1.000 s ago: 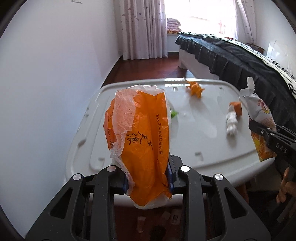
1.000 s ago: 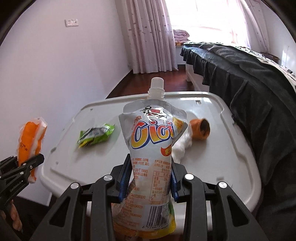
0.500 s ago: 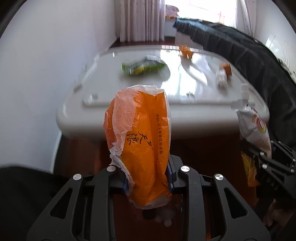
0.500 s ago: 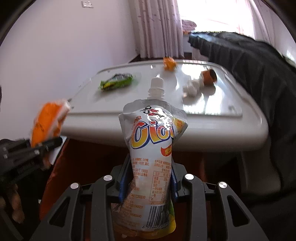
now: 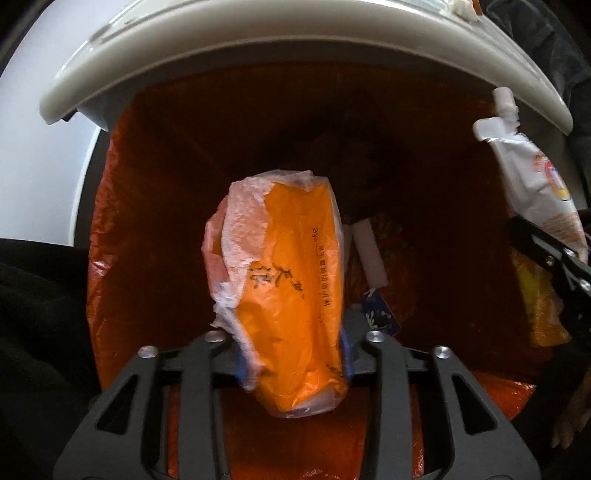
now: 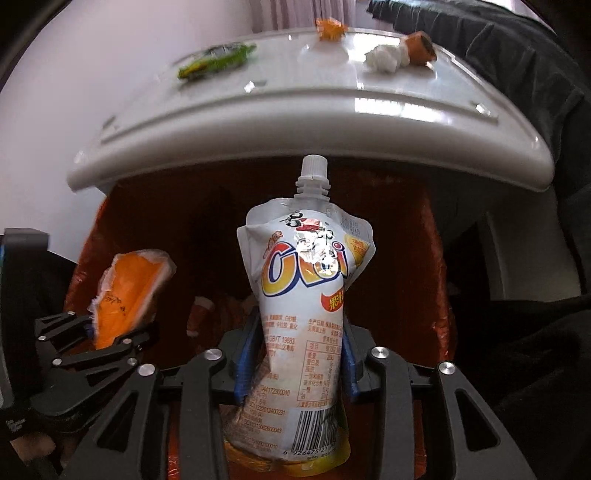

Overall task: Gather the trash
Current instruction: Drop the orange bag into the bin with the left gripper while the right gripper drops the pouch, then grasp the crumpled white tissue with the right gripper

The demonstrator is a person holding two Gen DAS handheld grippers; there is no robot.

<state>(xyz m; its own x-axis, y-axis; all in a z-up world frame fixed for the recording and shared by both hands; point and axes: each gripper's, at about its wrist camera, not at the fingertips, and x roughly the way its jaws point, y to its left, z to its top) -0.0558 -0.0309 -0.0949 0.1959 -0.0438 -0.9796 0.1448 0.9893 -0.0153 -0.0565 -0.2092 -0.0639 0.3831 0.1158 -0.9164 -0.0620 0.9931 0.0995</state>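
My left gripper (image 5: 291,354) is shut on an orange and white plastic wrapper (image 5: 284,295), held over the mouth of a bin lined with an orange bag (image 5: 155,206). My right gripper (image 6: 295,365) is shut on a white spouted drink pouch (image 6: 306,302), also over the bin's orange bag (image 6: 432,266). The pouch shows at the right of the left wrist view (image 5: 532,184). The wrapper and left gripper show at the left of the right wrist view (image 6: 125,295). Trash lies at the bin's bottom (image 5: 369,254).
A white table (image 6: 295,122) overhangs the bin's far side. On it lie a green wrapper (image 6: 214,62), an orange scrap (image 6: 328,27) and a white wad beside an orange cup (image 6: 399,55). A dark bedspread (image 6: 517,48) is at the right, a white wall at the left.
Both grippers have come down from above the table, with their loads, to the orange-lined bin below its near edge. The views now tilt down into the bin.
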